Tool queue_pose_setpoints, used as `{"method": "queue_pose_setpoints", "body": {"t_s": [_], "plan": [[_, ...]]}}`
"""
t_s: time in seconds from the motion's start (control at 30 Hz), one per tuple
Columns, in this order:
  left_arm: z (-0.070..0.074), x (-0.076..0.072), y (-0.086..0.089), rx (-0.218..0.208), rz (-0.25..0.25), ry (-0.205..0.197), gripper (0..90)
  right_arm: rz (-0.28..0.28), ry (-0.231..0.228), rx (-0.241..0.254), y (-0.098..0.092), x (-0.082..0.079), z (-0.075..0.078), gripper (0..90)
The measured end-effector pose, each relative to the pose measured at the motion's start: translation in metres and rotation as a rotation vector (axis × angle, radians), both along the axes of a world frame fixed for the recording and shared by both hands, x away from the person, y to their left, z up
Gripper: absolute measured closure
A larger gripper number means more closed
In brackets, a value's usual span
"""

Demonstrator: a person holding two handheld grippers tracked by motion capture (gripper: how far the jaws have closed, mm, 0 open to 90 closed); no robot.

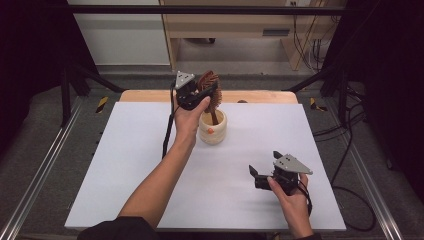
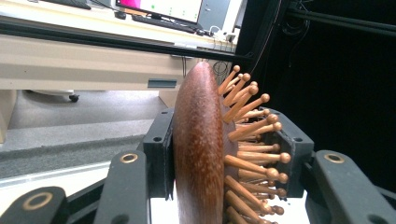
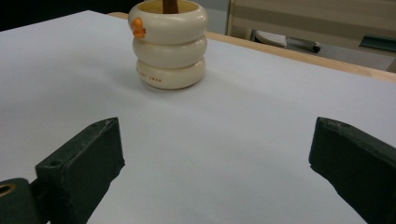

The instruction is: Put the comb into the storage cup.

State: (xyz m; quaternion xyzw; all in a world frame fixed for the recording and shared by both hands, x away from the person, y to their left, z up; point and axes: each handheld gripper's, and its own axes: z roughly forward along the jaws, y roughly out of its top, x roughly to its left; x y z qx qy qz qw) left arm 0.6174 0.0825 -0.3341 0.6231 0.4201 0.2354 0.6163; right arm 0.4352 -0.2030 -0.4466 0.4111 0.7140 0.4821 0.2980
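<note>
Just above the middle of the high view, our left gripper (image 1: pixel 204 89) is clamped across the head of the brush (image 1: pixel 210 86), whose handle stands in the cup (image 1: pixel 212 128). Our right gripper (image 1: pixel 256 176), at lower right, rests on the table (image 1: pixel 125 165) with its jaws wide apart and empty. To do this cleanly, we judge it best to keep the brush upright, move it straight along the cup's axis, and release only once the handle sits steady.

Upright wooden hairbrush (image 1: pixel 211 89), handle down inside cream ringed cup (image 1: pixel 213 129).
</note>
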Motion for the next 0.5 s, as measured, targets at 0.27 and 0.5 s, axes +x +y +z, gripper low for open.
{"method": "queue_pose_setpoints", "body": {"t_s": [0.27, 0.5], "plan": [[-0.0016, -0.0013, 0.001, 0.0, -0.002, 0.004, 50.0, 0.0, 0.006, 0.004, 0.0015, 0.0, -0.0005, 3.4], [-0.0046, -0.0022, 0.0023, -0.005, -0.001, 0.01, 50.0, 0.003, 0.011, 0.003, 0.0021, 0.0001, -0.001, 3.5]]}}
